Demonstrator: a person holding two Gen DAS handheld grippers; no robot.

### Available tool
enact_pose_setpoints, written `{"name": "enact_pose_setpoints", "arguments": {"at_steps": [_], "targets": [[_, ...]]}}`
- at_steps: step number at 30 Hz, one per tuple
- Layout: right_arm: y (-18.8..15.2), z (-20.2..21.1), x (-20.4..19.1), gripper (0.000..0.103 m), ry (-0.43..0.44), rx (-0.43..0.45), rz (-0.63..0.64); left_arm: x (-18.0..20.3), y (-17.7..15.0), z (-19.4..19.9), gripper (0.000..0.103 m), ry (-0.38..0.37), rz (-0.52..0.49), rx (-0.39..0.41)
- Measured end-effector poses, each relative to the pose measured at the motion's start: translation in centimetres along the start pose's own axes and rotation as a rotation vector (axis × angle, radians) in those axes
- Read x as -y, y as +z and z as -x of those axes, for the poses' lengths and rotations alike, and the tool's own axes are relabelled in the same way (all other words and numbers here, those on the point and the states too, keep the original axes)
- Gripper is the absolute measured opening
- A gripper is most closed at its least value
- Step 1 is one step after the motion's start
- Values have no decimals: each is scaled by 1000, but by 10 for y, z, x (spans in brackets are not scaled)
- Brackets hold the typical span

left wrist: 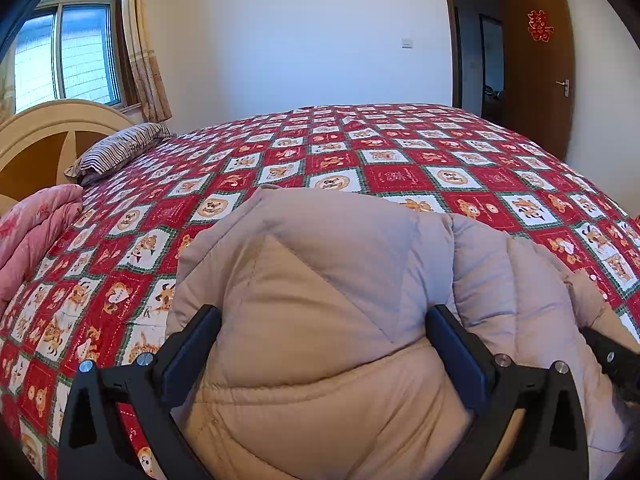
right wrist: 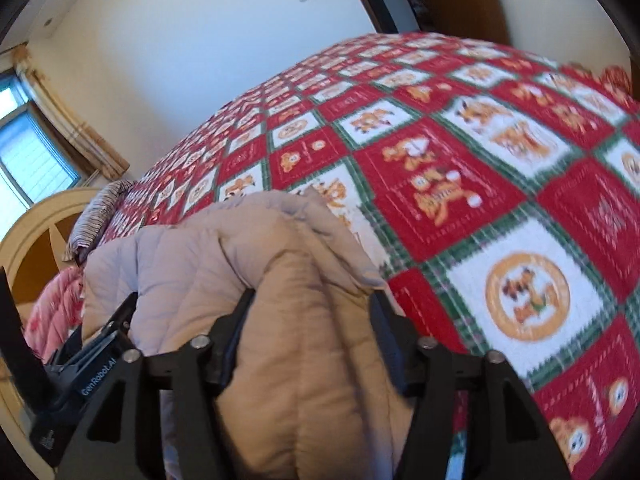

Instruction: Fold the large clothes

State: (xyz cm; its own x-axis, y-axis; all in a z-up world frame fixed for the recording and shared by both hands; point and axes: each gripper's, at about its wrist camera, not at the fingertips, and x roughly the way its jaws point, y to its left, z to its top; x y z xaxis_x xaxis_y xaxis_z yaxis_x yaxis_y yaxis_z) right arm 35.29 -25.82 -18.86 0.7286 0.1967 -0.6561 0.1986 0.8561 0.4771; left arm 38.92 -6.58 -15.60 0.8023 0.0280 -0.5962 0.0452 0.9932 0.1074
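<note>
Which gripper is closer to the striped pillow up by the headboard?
Left. The left gripper grips the jacket on the side toward the striped pillow; the right gripper holds the jacket's other end, with the left gripper between it and the pillow.

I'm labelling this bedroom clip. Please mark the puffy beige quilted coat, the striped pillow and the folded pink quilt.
Puffy beige quilted coat [left wrist: 320, 280], left wrist view: centre panel.
Striped pillow [left wrist: 116, 148], left wrist view: top face.
Folded pink quilt [left wrist: 36, 228], left wrist view: upper fold.

Beige quilted puffer jacket, bunched and partly folded, puffy, lies at near edge of bed; lighter grey-beige panel on its right side.
</note>
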Motion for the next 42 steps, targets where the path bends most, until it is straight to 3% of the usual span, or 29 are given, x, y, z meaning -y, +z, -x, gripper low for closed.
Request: {"name": "enact_pose_setpoints", "arguments": {"at_steps": [5,11,17,26,28,32,33,35,36,37,38,39,40,42], "targets": [[-9,1,-4,63,13,-40,-7,-3,-1,4,102,-21,-19,0],[-39,17,-28,64,-70,-8,5,-25,-9,14,102,-109,-73,-11],[-67,29,-64,68,-181,55,95,-59,-17,18,102,-222,-5,-15],[-54,41,-68,75,-211,38,168,-54,-18,19,102,-185,-15,-9],[-49,50,-71,86,-222,62,191,-53,-18,19,102,-178,-16,-9],[-29,61,-88,87,-259,130,301,-51,-13,17,102,-170,-23,-29],[-22,60,-91,86,-266,132,319,-51,-10,18,102,-170,-26,-42],[-12,52,-96,72,-259,115,348,-57,-3,33,102,-128,-9,-50],[-7,46,-98,61,-256,100,368,-60,0,44,102,-102,3,-24],[-3,40,-99,57,-229,84,387,-64,1,54,102,-68,10,5],[-1,30,-100,55,-158,62,412,-68,2,62,102,-27,13,28],[-2,26,-100,52,-147,51,430,-71,1,67,102,13,20,46],[-5,18,-100,52,-172,43,461,-77,-2,70,102,61,33,59],[-13,8,-96,52,-199,38,488,-82,-10,60,102,78,52,32]]}}
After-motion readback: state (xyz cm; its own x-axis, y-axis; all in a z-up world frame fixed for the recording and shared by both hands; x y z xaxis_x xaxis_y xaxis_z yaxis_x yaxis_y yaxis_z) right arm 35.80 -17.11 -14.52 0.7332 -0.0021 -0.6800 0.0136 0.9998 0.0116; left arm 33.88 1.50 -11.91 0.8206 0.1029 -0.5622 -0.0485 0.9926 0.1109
